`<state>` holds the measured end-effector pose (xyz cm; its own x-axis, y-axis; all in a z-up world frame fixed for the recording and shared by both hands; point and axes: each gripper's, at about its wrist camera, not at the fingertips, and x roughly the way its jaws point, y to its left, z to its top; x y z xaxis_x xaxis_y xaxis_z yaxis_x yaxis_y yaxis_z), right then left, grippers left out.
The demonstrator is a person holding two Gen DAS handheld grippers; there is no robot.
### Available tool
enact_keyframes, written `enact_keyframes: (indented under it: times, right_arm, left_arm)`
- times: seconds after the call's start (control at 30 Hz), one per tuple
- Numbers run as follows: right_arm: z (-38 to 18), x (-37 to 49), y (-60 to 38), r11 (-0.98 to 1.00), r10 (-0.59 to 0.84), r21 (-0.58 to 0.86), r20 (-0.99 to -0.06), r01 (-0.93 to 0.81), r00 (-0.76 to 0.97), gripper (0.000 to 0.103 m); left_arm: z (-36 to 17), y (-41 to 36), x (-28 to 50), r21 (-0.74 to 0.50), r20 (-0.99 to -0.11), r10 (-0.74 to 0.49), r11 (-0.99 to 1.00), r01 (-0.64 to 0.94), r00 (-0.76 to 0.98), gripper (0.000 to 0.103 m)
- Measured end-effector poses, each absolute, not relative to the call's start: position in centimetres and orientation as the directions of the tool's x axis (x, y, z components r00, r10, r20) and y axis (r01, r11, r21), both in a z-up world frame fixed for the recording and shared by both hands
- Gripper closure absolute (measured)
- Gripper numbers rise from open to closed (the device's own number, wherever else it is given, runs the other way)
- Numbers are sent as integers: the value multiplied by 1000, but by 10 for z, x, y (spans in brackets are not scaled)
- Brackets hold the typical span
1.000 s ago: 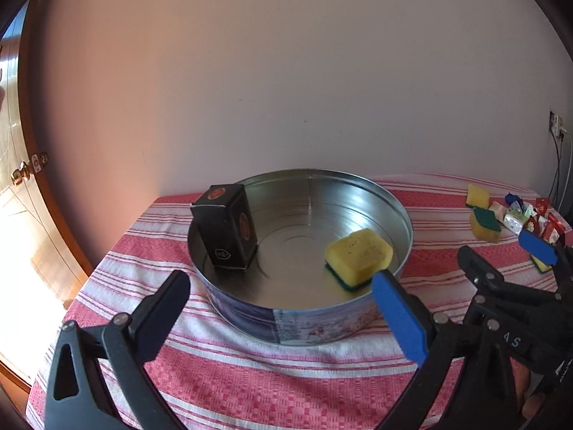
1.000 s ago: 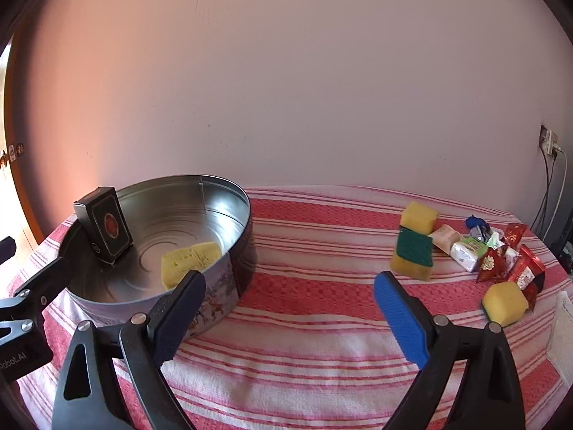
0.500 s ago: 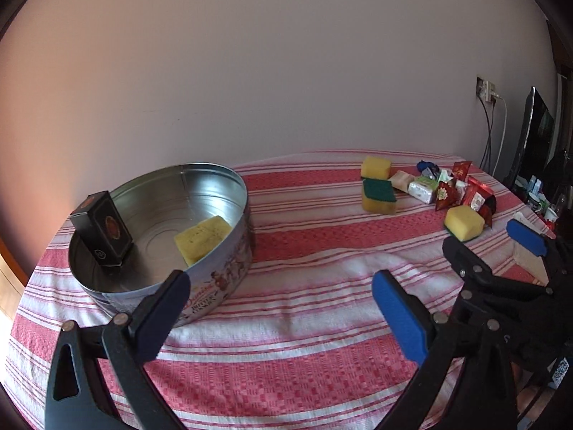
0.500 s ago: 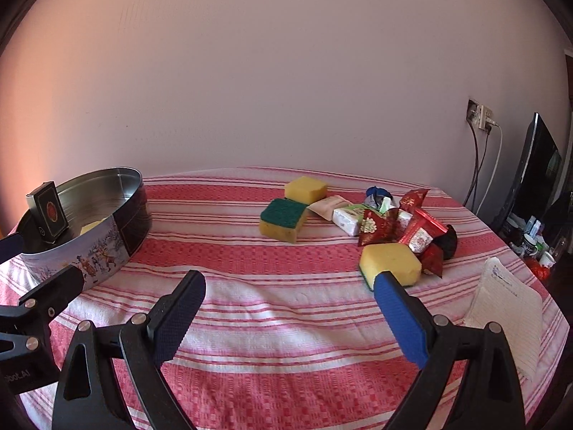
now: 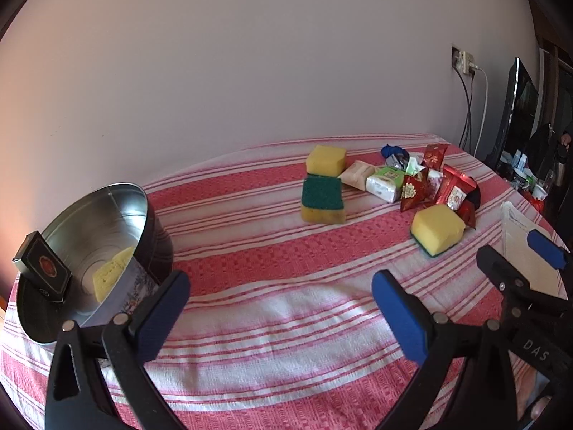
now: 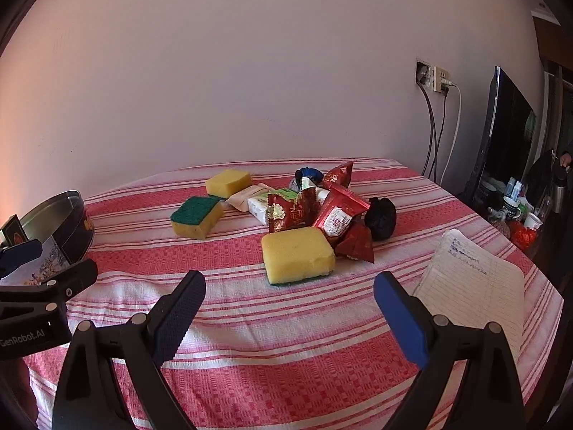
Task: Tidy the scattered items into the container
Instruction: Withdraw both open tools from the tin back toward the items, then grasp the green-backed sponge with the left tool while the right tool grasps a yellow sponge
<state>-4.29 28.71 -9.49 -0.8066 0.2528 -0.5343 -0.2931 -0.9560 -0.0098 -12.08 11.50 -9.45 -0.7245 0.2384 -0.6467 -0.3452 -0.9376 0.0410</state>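
**Nearest sponge lies dead ahead of the right tongs**

The yellow rectangular sponge with a green underside (image 6: 298,253) lies on the red-striped cloth (image 6: 286,358) just beyond the right gripper (image 6: 288,317), long axis crosswise. Both the right gripper and the left gripper (image 5: 279,313) gape wide, apparently empty. The round metal tin (image 5: 71,236) sits far left.

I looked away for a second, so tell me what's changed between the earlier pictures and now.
Both cameras swung from the tin rightward to the pile; the right gripper now faces the nearest yellow sponge. The left gripper and the right stayed open and empty. The card box and sponge in the tin haven't moved.
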Motion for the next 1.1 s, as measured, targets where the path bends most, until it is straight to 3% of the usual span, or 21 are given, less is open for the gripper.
enact_keyframes:
  times: [0.8,0.9,0.93,1.1]
  right_arm:
    - [-109,-81,335,-951,208,75,-563,-300,-800,6]
    - [-110,-82,337,-950,209,77,-563,-303,-799,6]
    - [-111,-82,337,-950,209,77,-565,-304,-798,6]
    - [-114,-84,340,-948,208,80,-575,-307,-791,6]
  left_arm:
    - [-144,207,-265,-15,-807,211,-941,-337,-552,4]
    - [-159,215,-279,-14,-842,189,-944,-330,-505,12]
    - [-163,217,-282,-16,-852,188,-942,-335,-489,23]
    - [-161,223,-282,-12,-833,220,-925,-380,-508,47]
